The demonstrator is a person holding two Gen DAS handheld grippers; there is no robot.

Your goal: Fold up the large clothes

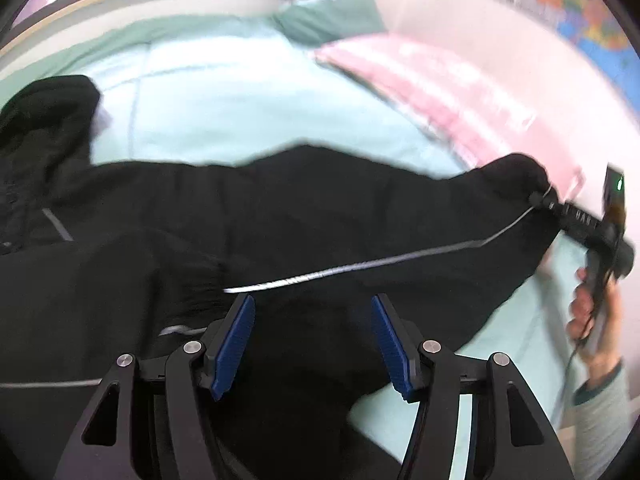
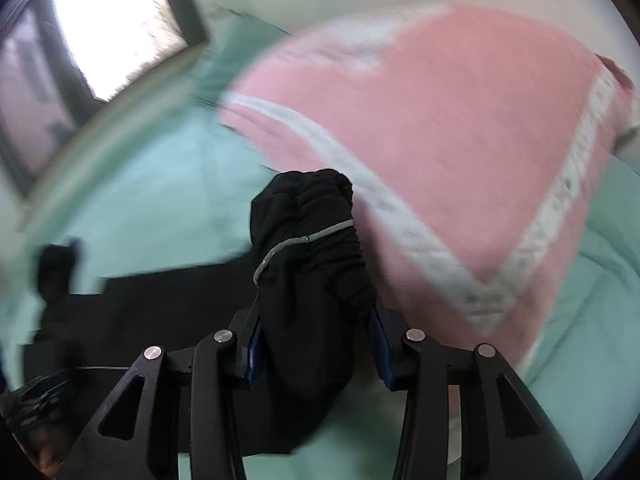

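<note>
Left wrist view shows you one black jacket (image 1: 280, 216) spread across the pale green bed (image 1: 208, 100), its bulk toward the near edge and one sleeve stretched out to the right side. You have two grippers in play. Your left gripper (image 1: 313, 344) hangs over the dark cloth with its two blue pads (image 1: 234, 344) spread wide apart, nothing pinched between them. Your right gripper (image 2: 314, 340) has its fingers clamped on the bunched sleeve cuff (image 2: 312, 240), which stands up between them, a thin grey stripe running across it. One pink pillow (image 2: 460, 140) with white bands lies at the head of the bed, just beyond the cuff. Your right hand (image 1: 588, 316) shows at the bed's right edge
</note>
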